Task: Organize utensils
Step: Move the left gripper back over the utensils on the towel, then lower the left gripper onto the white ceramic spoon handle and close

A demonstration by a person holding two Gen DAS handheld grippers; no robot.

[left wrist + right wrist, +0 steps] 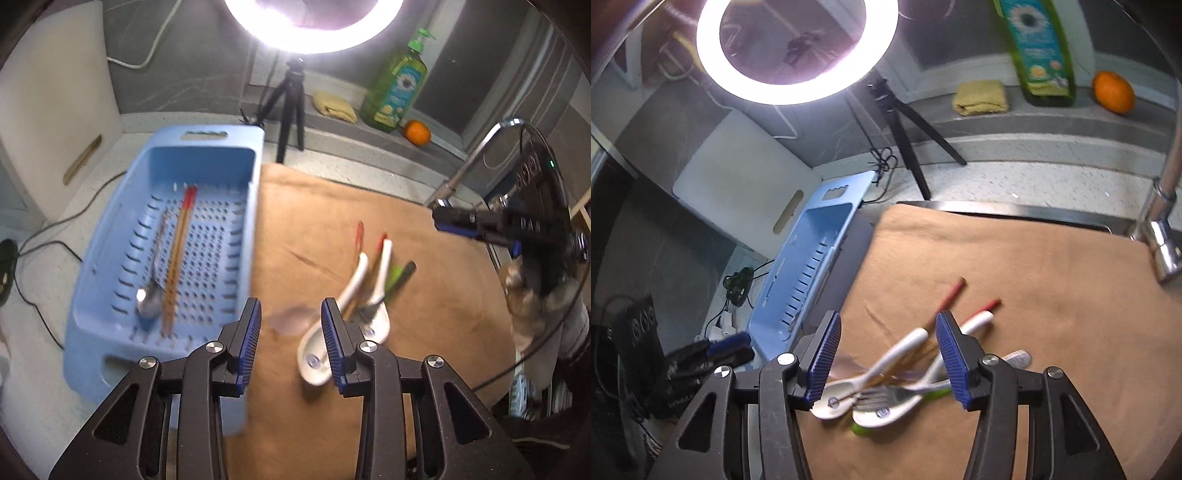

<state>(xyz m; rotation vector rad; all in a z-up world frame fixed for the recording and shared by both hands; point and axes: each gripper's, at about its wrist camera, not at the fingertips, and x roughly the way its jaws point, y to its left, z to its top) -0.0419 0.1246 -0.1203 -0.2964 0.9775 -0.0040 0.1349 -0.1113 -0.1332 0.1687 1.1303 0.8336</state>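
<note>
A blue slotted basket (236,136) stands left of the brown cloth (424,295). In it lie a metal spoon (149,299) and a pair of red-tipped chopsticks (179,251). On the cloth is a pile of two white ceramic spoons (901,347), a fork (886,397), red-tipped chopsticks (951,295) and a green-handled utensil (860,430). My left gripper (291,321) hovers open by the basket's right wall, empty. My right gripper (888,347) is open above the pile, gripping nothing. The pile (354,284) lies just right of the left gripper.
A ring light on a black tripod (291,107) stands behind the cloth. A green soap bottle (395,88), a yellow sponge (334,105) and an orange (417,133) sit on the back ledge. A white cutting board (55,103) leans at left, a faucet (1160,221) at right. Cables run left of the basket.
</note>
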